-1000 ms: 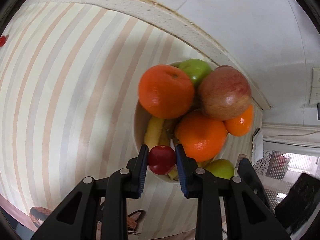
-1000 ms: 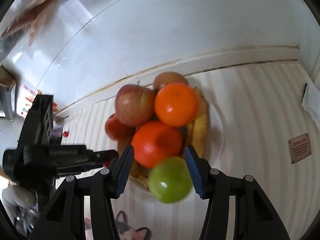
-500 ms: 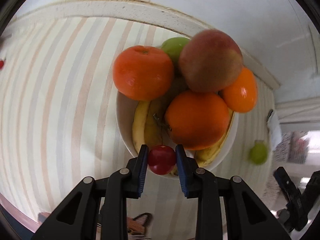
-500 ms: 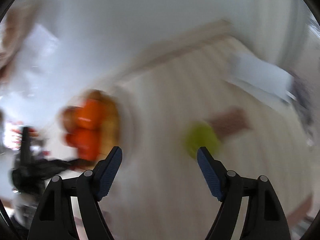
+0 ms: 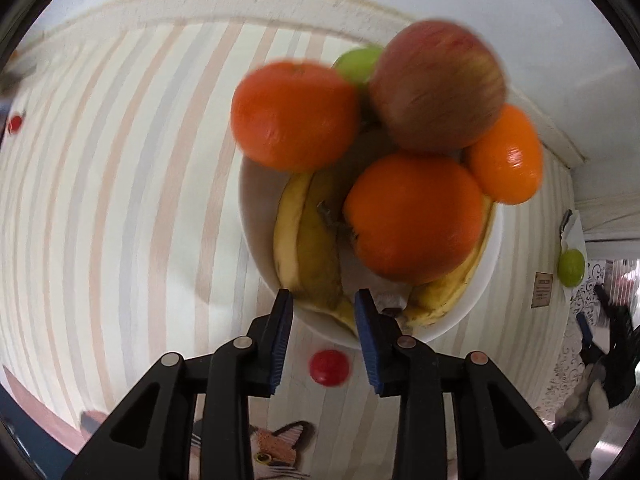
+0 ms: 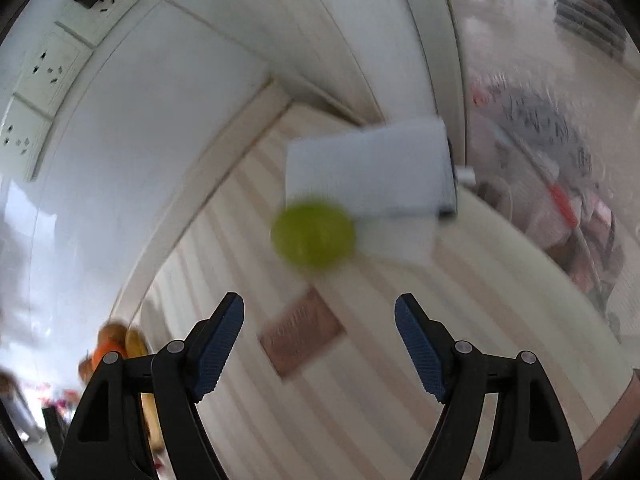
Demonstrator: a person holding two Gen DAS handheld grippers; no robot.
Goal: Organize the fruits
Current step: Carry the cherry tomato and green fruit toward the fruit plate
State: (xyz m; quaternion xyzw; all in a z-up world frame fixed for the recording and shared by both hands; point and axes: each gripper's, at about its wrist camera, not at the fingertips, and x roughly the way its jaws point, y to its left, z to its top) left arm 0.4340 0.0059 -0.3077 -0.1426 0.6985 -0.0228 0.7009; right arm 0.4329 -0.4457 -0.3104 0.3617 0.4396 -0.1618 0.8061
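Note:
A white bowl (image 5: 256, 216) holds oranges (image 5: 414, 216), a red apple (image 5: 438, 84), a green apple (image 5: 356, 64) and bananas (image 5: 308, 240). My left gripper (image 5: 323, 324) is open just above the bowl's near rim. A small red fruit (image 5: 330, 368) lies on the striped cloth below it, outside the bowl. My right gripper (image 6: 319, 344) is wide open and empty. A green apple (image 6: 313, 235) lies blurred on the cloth ahead of it; it also shows far right in the left wrist view (image 5: 571, 267).
A white folded cloth or box (image 6: 368, 168) lies just behind the green apple. A brown label (image 6: 300, 334) is on the tablecloth. Another small red fruit (image 5: 15, 123) lies at far left. The wall with sockets (image 6: 44, 68) borders the table.
My left gripper opened and the small red fruit dropped onto the cloth beside the bowl. My right gripper opened and swung right; the green apple left it and lies away from the bowl.

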